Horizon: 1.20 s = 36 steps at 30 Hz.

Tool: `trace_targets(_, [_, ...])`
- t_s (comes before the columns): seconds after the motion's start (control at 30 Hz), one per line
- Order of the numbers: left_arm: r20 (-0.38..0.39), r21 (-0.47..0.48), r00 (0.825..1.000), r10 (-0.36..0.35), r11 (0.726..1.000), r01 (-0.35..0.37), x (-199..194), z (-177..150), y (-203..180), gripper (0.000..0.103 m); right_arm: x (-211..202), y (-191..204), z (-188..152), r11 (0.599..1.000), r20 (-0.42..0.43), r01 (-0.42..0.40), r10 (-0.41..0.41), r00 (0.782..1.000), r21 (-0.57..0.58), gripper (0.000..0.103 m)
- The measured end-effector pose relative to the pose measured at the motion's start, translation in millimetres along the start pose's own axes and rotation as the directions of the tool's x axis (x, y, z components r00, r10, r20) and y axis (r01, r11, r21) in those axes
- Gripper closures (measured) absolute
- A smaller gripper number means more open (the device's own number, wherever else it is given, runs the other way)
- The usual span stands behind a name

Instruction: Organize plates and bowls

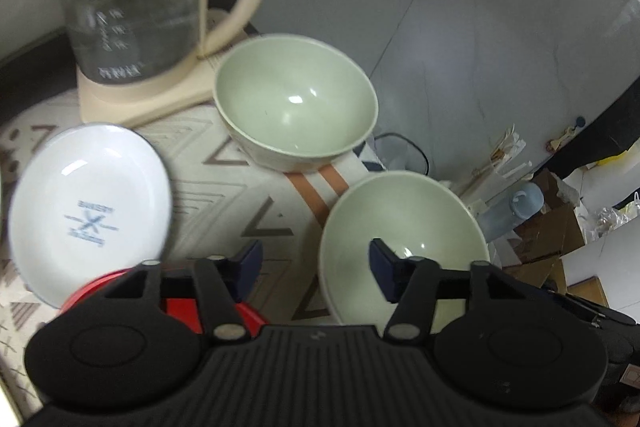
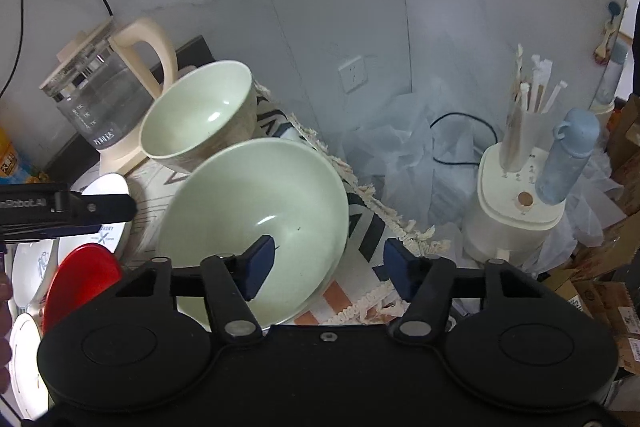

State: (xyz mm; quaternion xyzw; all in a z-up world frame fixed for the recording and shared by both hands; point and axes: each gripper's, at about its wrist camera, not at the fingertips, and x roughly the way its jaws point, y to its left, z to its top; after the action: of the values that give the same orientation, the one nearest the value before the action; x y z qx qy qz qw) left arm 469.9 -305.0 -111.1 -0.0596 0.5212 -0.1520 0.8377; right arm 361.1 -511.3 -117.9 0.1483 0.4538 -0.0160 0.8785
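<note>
left jaws (image 1: 316, 275) part-open, astride near bowl (image 1: 400, 223) rim | right jaws (image 2: 328, 263) likewise | far bowl (image 1: 296, 103) empty

Seen from the left hand-held gripper (image 1: 316, 269): near bowl (image 1: 404, 223) just ahead-right; far bowl (image 1: 296, 103) beyond it; plate (image 1: 90, 211) ahead-left; kettle (image 1: 136, 15) behind the plate.

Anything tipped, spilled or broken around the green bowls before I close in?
No spill or breakage shows. The near green bowl sits close to the fringed edge of the patterned cloth, while the far green bowl crowds the glass kettle. Motion blur hides fine chips.
</note>
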Motion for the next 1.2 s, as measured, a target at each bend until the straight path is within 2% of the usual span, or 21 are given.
trace_targets(0.03, [-0.019,-0.010,1.000,-0.001,1.000,0.001,6.0,0.6,-0.1,0.059,3.6,-1.9,0.8,1.000,-0.010,-0.002,0.002,1.000,-0.003,0.050])
trace_targets(0.17, [-0.057,-0.049,0.998,0.005,0.999,-0.007,21.9,2.2,-0.1,0.069,16.1,-3.1,3.6,0.999,-0.045,-0.025,0.023,0.999,-0.028,0.058])
trace_targets(0.37, [-0.109,-0.067,0.994,0.001,0.998,-0.008,40.2,0.7,-0.7,0.091,32.4,-6.2,6.5,0.998,-0.092,-0.043,0.039,0.995,-0.042,0.073])
trace_targets(0.43, [-0.133,-0.086,0.991,-0.010,0.996,-0.001,44.8,-1.4,0.6,0.096,37.5,-6.9,5.6,0.998,-0.112,-0.052,0.047,0.993,-0.045,0.084])
trace_targets(0.7, [-0.091,-0.070,0.996,-0.010,0.998,0.004,26.0,-5.3,-2.3,0.096,33.2,-6.8,5.2,0.997,-0.093,-0.061,0.057,0.994,-0.048,0.087])
trace_targets(1.2, [0.046,-0.067,0.999,-0.030,0.997,0.033,-41.0,-10.9,19.0,0.096,-19.2,25.2,12.5,0.993,0.057,-0.097,0.101,0.993,-0.065,0.087])
